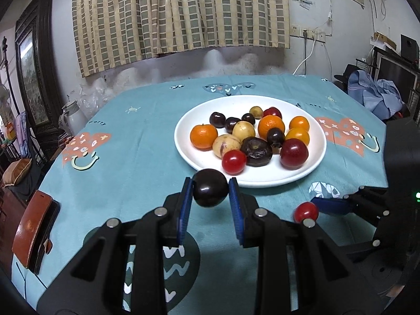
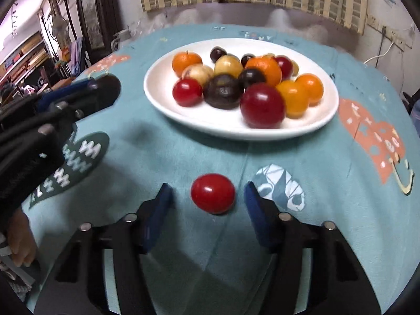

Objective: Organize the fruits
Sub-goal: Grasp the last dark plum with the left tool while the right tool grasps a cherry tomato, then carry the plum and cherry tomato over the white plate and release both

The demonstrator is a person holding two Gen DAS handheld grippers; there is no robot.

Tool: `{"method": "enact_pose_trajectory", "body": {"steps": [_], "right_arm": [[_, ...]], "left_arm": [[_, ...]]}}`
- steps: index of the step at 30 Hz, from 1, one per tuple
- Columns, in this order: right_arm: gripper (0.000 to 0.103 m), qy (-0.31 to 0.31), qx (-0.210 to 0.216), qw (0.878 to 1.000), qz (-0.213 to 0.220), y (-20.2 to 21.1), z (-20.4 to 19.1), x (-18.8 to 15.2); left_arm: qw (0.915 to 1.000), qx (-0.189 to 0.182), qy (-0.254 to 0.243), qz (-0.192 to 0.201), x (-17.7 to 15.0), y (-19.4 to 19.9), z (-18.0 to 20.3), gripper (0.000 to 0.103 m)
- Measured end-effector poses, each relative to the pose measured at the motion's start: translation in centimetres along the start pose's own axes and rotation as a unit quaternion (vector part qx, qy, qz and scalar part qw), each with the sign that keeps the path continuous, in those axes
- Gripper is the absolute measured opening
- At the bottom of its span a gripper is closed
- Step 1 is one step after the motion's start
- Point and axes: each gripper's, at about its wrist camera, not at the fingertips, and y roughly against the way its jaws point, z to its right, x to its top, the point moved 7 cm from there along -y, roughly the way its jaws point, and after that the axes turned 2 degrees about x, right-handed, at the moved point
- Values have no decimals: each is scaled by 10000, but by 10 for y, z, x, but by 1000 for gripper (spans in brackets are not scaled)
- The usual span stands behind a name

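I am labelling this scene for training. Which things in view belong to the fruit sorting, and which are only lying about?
Belong to the job:
- dark plum, held in the left gripper
- red fruit, between the open jaws of the right gripper
- white plate of fruit

Lying about:
- brown phone case
- white jug
- blue clothes

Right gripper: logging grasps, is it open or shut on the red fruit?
Open. The right gripper straddles the red fruit with gaps on both sides.
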Motion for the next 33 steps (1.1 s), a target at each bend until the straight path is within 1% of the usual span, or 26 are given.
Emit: {"method": "enact_pose_trajectory", "body": {"steps": [1, 3, 6, 10, 12, 19, 20, 21, 26, 30, 33], "right_arm": [[52, -34, 19, 10000, 5, 1, 2, -1], [45, -75, 20, 10000, 23, 2, 4, -1], [42, -59, 27, 10000, 39, 5, 6, -4], [40, -13, 27, 10000, 55, 6, 5, -8], [37, -33, 65, 10000, 57, 5, 6, -6], [36, -119, 144, 9998, 91, 5, 8, -1], [32, -121, 163, 9997, 105, 6, 8, 0], [31, -137, 175, 9997, 108, 6, 8, -1], [30, -204, 281, 9994, 84, 12, 7, -5], [30, -154, 366, 9991, 122, 29, 1, -17], [30, -110, 417, 9989, 166, 44, -3, -30]], "left_arm": [[10000, -8, -3, -12, 0, 0, 0, 28], [10000, -36, -4, -48, -1, -2, 1, 28], [9999, -46, -8, -110, -3, -5, 0, 28], [9994, -110, 34, -314, -10, -15, -1, 28], [9990, -132, 43, -436, -15, -21, -1, 28], [9975, -168, 36, -682, -25, -34, 1, 28], [9974, -173, 42, -697, -26, -35, 1, 28], [9973, -181, 44, -710, -27, -35, 1, 28], [9964, -246, 69, -809, -31, -38, 1, 28], [9953, -247, 103, -932, -41, -34, 3, 28], [9943, -392, 39, -994, -52, -18, 9, 25]]}}
